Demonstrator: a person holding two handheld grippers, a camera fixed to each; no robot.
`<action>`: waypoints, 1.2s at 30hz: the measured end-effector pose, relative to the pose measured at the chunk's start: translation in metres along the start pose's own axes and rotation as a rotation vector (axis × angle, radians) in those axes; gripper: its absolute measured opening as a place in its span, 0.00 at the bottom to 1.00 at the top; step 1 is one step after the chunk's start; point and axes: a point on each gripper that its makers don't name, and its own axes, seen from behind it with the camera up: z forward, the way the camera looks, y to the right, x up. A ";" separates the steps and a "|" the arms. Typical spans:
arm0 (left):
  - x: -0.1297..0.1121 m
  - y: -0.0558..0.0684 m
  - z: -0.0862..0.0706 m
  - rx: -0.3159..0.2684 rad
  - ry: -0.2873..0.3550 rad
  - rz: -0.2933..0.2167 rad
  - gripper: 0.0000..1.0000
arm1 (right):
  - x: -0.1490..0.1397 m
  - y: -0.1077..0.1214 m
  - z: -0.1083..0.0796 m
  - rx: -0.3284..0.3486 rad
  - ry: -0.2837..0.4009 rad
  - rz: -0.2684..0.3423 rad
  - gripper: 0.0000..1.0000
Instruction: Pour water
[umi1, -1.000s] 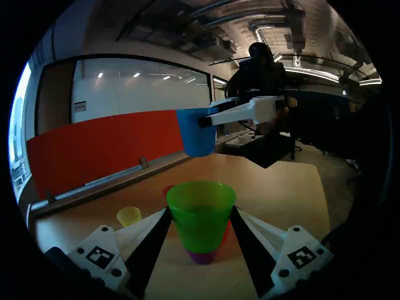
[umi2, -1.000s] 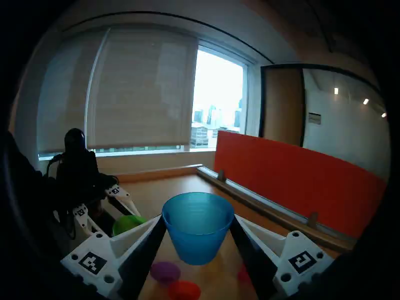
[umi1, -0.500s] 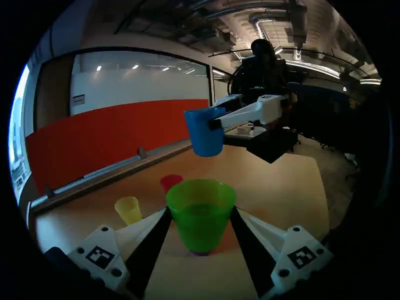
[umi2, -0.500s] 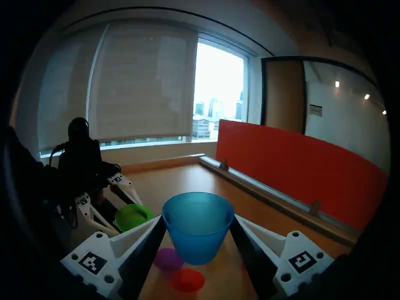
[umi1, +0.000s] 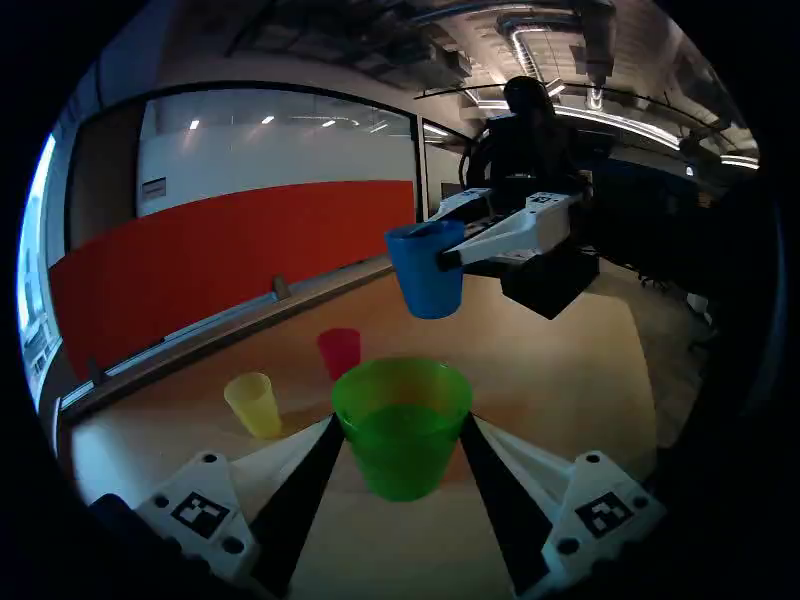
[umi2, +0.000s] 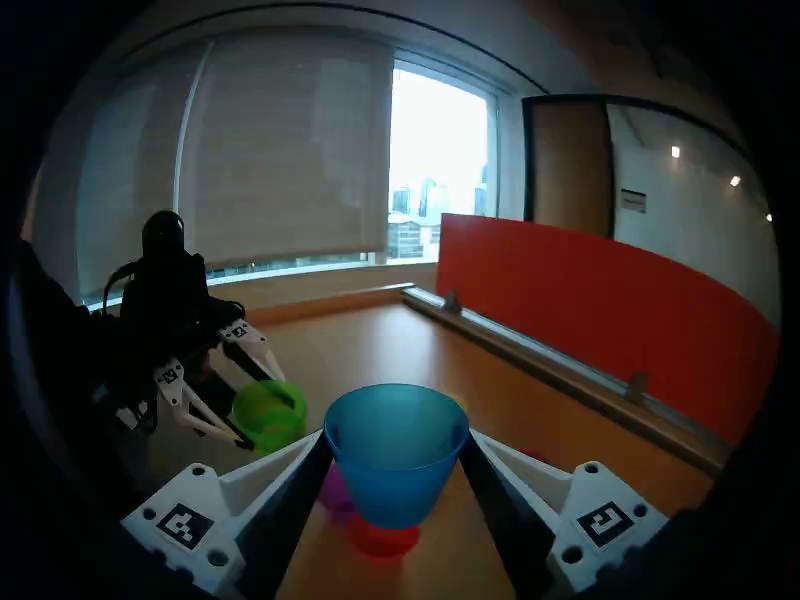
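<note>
The green cup (umi1: 402, 415) sits upright between the fingers of the left tongs (umi1: 402, 442), which press on both its sides. The blue cup (umi2: 395, 455) is clamped the same way in the right tongs (umi2: 396, 470). Both cups are held in the air above the surface (umi1: 560, 380).

Over the last second the two cups have drawn together. In the left gripper view the blue cup (umi1: 427, 268) has slid across and now hangs above and a little beyond the green one, still level. In the right gripper view the green cup (umi2: 268, 415) has come closer, low on the left. The left tongs have also risen: the purple cup that showed under the green cup has dropped out of that view, and the red cup (umi1: 340, 352) and yellow cup (umi1: 253, 403) now stand free on the surface behind.

This looks like lining up for the pour, with no tilt begun. Whether either cup holds water cannot be told, though the green one shows a darker band that may be a water line.
</note>
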 end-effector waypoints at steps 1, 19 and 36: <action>-0.002 0.000 0.000 -0.001 -0.005 -0.001 0.83 | -0.002 -0.001 -0.001 0.001 -0.003 -0.001 0.91; -0.033 0.007 0.003 -0.018 -0.087 -0.006 0.83 | -0.041 -0.006 -0.008 0.014 -0.072 0.004 0.91; -0.060 0.008 0.007 -0.033 -0.175 -0.002 0.83 | -0.082 -0.009 -0.013 0.031 -0.159 0.006 0.91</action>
